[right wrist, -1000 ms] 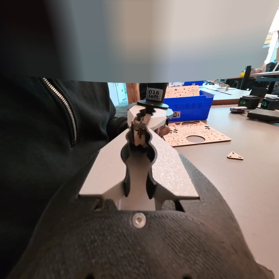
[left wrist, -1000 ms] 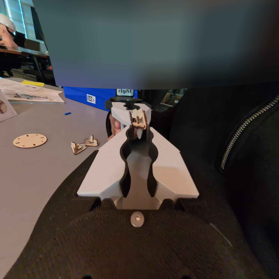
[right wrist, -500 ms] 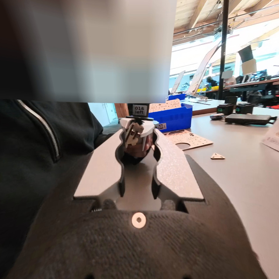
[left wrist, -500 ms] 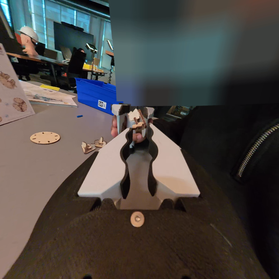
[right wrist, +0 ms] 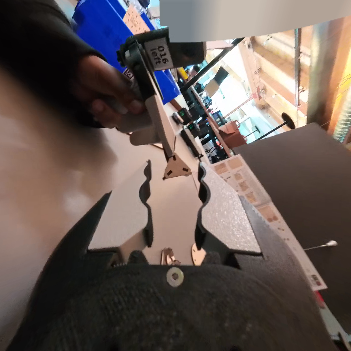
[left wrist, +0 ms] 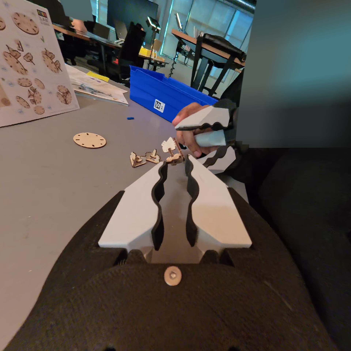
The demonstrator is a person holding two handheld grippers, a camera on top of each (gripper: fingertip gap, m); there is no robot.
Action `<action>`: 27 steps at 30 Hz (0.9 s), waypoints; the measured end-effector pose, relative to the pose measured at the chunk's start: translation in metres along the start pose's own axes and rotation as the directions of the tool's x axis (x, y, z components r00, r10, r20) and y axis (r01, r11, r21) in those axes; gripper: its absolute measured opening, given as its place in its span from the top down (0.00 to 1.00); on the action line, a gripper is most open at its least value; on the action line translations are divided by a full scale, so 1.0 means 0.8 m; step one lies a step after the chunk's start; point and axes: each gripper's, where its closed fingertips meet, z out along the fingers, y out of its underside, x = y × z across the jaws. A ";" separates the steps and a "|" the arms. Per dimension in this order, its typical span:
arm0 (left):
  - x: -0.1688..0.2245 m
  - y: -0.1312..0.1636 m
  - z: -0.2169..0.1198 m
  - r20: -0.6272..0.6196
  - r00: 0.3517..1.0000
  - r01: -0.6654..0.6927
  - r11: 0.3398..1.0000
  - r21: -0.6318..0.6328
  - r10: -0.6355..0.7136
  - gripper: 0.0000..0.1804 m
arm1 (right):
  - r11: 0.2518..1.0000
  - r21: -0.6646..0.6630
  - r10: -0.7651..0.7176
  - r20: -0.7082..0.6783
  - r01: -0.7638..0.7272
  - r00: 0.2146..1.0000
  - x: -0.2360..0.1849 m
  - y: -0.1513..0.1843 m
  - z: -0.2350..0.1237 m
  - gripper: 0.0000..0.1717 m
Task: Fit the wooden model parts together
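A small laser-cut wooden assembly (left wrist: 173, 152) with a triangular base was clamped at the tips of the left gripper (left wrist: 175, 161), above the grey table (left wrist: 47, 180). The right gripper (right wrist: 173, 167) stood beside it, jaws apart around nothing. Two similar wooden pieces (left wrist: 145, 158) and a slotted wooden disc (left wrist: 89, 140) lay nearby.

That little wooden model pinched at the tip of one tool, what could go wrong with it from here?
1. The left gripper holds the wooden model only at the very ends of its jaws, so it may twist or slip out.
2. The right gripper is open and very close; a bump could knock the upright leaf-shaped piece loose.
3. If dropped, the model could land on the two small wooden pieces on the table.
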 end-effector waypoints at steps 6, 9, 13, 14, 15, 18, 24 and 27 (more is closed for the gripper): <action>0.009 0.008 0.005 -0.060 0.997 0.045 0.998 -0.037 -0.048 0.89 | 1.000 -0.011 -0.009 0.038 0.009 0.999 -0.010 0.000 0.002 0.77; 0.011 0.009 0.006 -0.081 0.994 0.068 0.997 -0.046 -0.072 0.89 | 1.000 -0.012 -0.007 0.046 0.008 0.999 -0.012 -0.001 0.002 0.87; 0.016 0.007 0.005 -0.132 0.984 0.112 0.993 -0.035 -0.116 0.89 | 0.997 -0.002 0.076 0.065 -0.076 0.995 -0.010 -0.005 0.002 0.88; 0.017 0.006 0.005 -0.142 0.982 0.119 0.993 -0.025 -0.121 0.89 | 0.995 0.001 0.103 0.065 -0.103 0.993 -0.008 -0.006 0.001 0.88; 0.019 0.004 0.004 -0.151 0.981 0.123 0.992 -0.013 -0.124 0.87 | 0.991 0.001 0.134 0.068 -0.134 0.989 -0.006 -0.006 0.002 0.89; 0.020 0.000 0.005 -0.160 0.980 0.123 0.992 0.009 -0.120 0.81 | 0.971 -0.002 0.239 0.084 -0.240 0.967 -0.003 -0.006 0.002 0.89; 0.028 -0.014 0.003 -0.160 0.986 0.060 0.995 0.082 -0.047 0.78 | 0.838 0.062 0.529 0.153 -0.543 0.834 0.011 -0.017 -0.001 0.89; 0.033 -0.027 -0.003 -0.155 0.988 0.014 0.989 0.149 0.009 0.79 | 0.712 0.098 0.663 0.230 -0.695 0.712 0.016 -0.024 -0.005 0.89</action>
